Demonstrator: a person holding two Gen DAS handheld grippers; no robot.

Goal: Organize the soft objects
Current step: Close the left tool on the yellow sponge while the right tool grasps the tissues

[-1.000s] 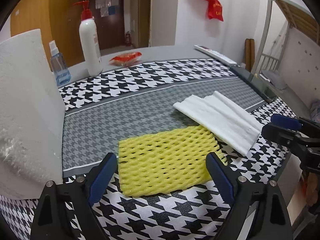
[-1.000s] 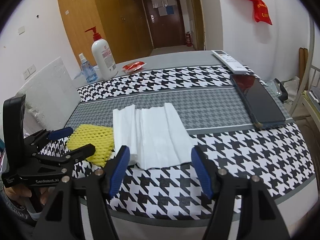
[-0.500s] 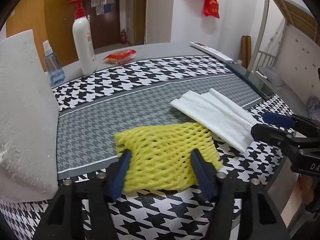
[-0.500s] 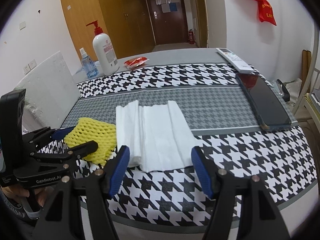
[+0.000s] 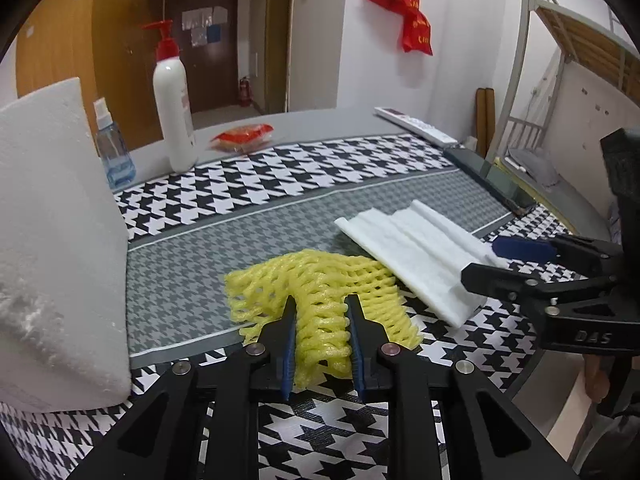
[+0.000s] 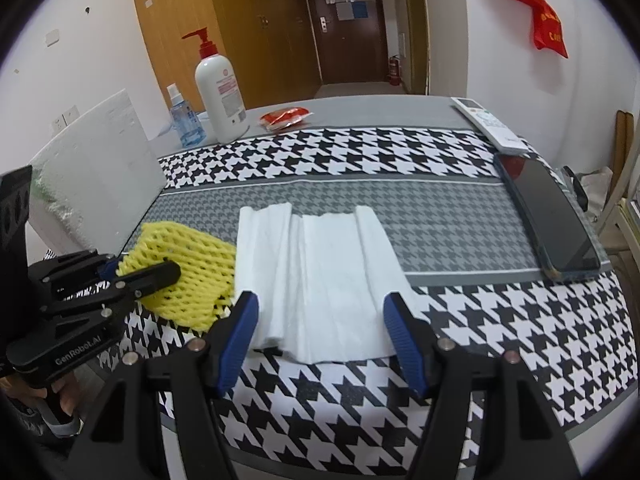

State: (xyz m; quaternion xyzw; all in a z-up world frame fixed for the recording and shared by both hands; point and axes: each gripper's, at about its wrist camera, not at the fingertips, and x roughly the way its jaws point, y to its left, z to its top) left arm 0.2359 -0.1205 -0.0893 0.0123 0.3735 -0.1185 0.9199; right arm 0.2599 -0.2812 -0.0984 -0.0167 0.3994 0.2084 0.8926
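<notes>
Yellow foam net (image 5: 320,280) now bunched in just-closing left gripper (image 5: 320,312) jaws — right gripper (image 6: 320,312) jaws apart.

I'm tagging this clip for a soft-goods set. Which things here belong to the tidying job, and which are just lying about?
Part of the job:
- yellow foam net, bunched between the left gripper's jaws, which have just been closing
- white folded cloth, between the open right gripper's jaws

Lying about:
- lotion pump bottle
- small spray bottle
- red packet
- remote
- phone
- white foam block

Foam block (image 5: 52,240) cut off at left edge; pump bottle (image 6: 220,92) label txt unreadable.
</notes>
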